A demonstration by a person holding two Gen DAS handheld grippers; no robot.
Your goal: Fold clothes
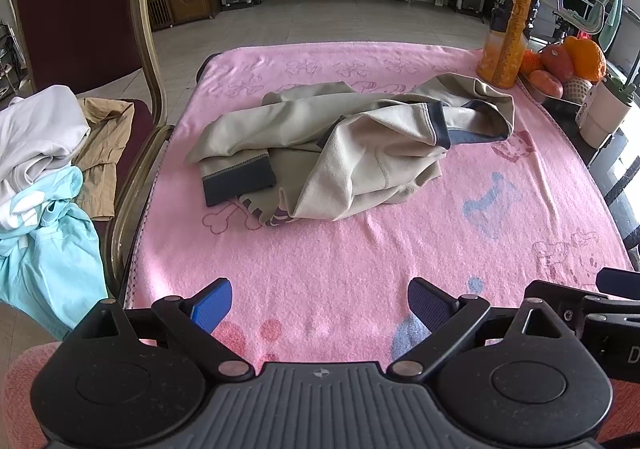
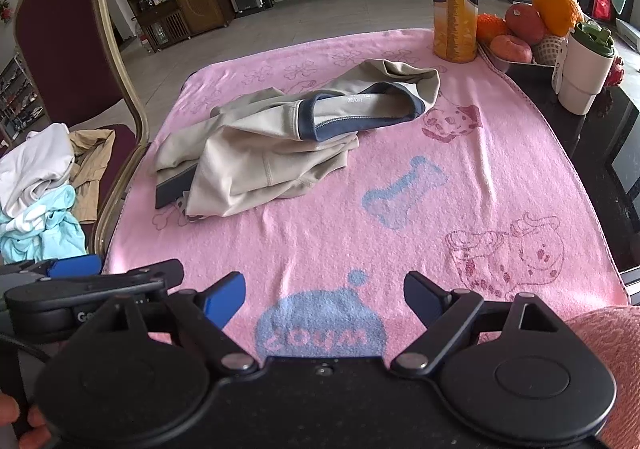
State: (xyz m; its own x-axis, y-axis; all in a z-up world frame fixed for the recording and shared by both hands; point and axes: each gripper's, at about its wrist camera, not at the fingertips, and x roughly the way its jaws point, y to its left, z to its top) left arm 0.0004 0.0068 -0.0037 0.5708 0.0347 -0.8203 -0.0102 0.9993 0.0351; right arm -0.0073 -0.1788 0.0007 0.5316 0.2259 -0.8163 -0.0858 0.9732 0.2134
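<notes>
Garment [image 1: 320, 145]: beige, navy cuffs and waistband. Blanket [image 1: 360, 249]: pink, with blue bone and maroon dog outlines. Bottle [image 1: 510, 21] at far right corner: orange. Gripper pads [image 1: 212, 305]: blue.

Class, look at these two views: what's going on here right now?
A person holds two grippers over a pink towel. The left gripper and right gripper are both open and empty. A crumpled beige garment lies unfolded and untouched. More clothes are piled on the chair, and a juice bottle stands at the far corner.
</notes>
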